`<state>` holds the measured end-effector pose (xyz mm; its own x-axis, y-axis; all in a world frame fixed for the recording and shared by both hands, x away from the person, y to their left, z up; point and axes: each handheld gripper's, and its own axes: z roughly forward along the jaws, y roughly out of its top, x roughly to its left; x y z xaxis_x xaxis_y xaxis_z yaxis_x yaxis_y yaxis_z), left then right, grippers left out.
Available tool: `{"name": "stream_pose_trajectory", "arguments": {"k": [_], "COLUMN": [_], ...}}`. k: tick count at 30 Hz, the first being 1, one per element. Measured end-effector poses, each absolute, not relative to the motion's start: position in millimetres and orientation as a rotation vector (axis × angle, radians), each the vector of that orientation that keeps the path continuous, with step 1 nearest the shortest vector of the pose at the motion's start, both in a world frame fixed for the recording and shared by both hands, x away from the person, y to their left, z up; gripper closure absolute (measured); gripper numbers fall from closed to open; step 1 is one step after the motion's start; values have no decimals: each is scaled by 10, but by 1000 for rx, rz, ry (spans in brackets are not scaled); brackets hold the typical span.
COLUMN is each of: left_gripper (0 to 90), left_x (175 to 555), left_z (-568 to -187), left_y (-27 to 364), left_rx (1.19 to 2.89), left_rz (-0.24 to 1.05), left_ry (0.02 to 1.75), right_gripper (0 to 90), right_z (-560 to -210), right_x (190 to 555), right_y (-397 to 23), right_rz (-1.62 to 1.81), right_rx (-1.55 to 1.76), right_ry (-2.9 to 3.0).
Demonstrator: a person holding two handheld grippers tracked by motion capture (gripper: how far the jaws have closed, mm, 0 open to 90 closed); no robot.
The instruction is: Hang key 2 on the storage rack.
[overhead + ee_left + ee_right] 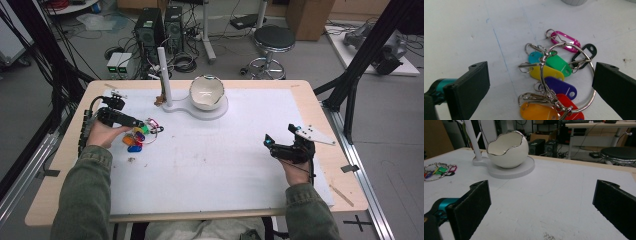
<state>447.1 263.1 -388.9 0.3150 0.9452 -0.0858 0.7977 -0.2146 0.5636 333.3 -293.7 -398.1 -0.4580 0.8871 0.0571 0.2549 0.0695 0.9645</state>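
A metal key ring (584, 56) carrying several coloured plastic tags lies flat on the white mat (210, 165) at the left. A green tag (559, 63), a yellow tag (546, 72) and an orange tag (537, 112) are among them. My left gripper (541, 85) hangs just above the ring, open, one jaw on each side of it, touching nothing. From above, the left gripper (142, 127) points right over the key ring (140, 136). My right gripper (280, 136) hovers open over bare mat at the right, empty. The right gripper view also shows the key ring (436, 171) far to its left.
A white eggshell-shaped bowl (206, 92) sits on a round white stand (222, 111) with an upright post (164, 75) at the back centre. Small crumbs (131, 160) lie near the left hand. Beyond the table are a stool (274, 39) and computer towers (150, 27).
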Motion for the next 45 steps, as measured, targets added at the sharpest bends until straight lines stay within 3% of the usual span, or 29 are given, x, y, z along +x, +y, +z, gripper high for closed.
{"name": "stream_pose_trajectory", "arguments": {"k": [6, 10, 16, 25, 32, 38, 41, 42, 45], "left_gripper": [32, 95, 300, 386, 543, 760, 819, 822, 829], "left_x": [4477, 4465, 4454, 4465, 4468, 4464, 4470, 4487, 4490], "left_z": [-4007, -4065, -4080, -4085, -4113, -4087, -4089, -4101, -4101], "left_y": [2681, 2728, 2738, 2680, 2658, 2646, 2662, 2694, 2711], "left_rx": [2083, 2089, 2089, 2107, 2146, 2134, 2117, 2094, 2079], "left_rz": [339, 326, 263, 260, 226, 217, 192, 140, 153], "left_ry": [1563, 1585, 1548, 1555, 1545, 1534, 1504, 1521, 1530], "right_gripper": [8, 8, 8, 8, 8, 8, 8, 9, 8], "right_z": [-3977, -3979, -3979, -3981, -3984, -3987, -3987, -3987, -3986], "right_x": [3322, 3325, 3325, 3323, 3322, 3324, 3322, 3323, 3324], "right_y": [-2933, -2935, -2935, -2925, -2914, -2908, -2906, -2907, -2911], "right_rz": [1413, 1406, 1405, 1403, 1397, 1397, 1397, 1396, 1396], "right_rx": [1142, 1137, 1139, 1138, 1136, 1141, 1143, 1139, 1136], "right_ry": [1774, 1777, 1778, 1785, 1793, 1797, 1797, 1798, 1794]}}
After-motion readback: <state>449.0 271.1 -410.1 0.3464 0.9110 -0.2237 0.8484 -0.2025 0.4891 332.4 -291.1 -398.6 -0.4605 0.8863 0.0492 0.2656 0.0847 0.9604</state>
